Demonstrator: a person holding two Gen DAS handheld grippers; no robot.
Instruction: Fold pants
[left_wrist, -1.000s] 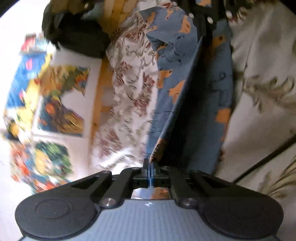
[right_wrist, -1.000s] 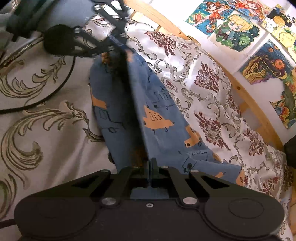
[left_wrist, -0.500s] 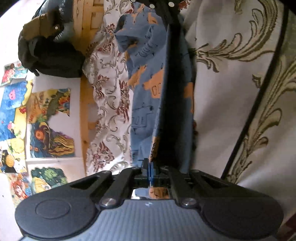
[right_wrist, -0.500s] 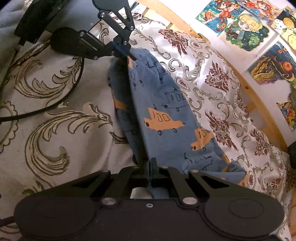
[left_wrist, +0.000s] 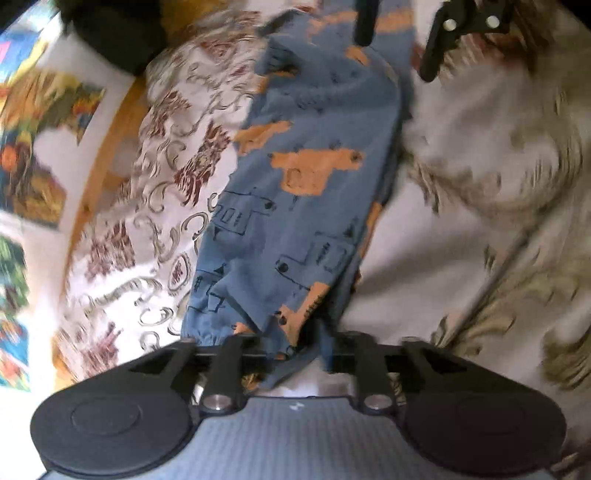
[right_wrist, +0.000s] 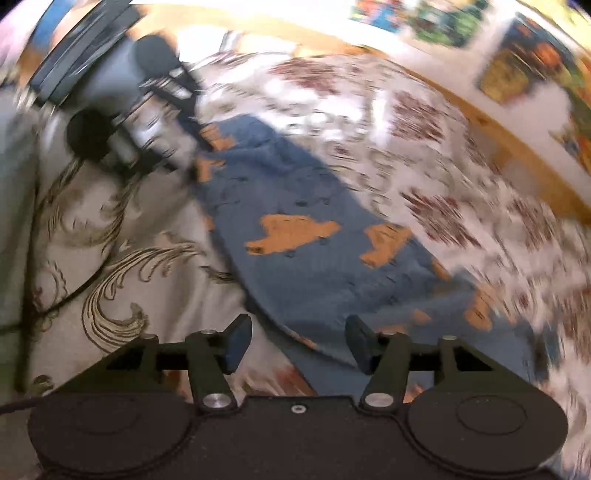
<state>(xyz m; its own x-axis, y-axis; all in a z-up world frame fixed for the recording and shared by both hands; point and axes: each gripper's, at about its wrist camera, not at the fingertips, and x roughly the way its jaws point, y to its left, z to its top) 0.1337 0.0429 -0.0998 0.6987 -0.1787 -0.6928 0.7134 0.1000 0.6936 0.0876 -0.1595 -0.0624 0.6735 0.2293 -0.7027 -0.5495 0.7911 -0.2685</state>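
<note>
Through your left wrist view, your left tongs (left_wrist: 291, 347) stand spread wide over the blue pants (left_wrist: 306, 192) lying on the patterned bed cover (left_wrist: 480, 236) — gripping nothing — and through the right, your right tongs (right_wrist: 297, 343) gape equally empty above the pants' near edge, colourful pictures (right_wrist: 517, 70) on the wall beyond.

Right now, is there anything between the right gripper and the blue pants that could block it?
Nothing visible is in the way. The right gripper is open, and the pants lie flat on the bedspread directly in front of its fingers, their near edge already between them.
</note>
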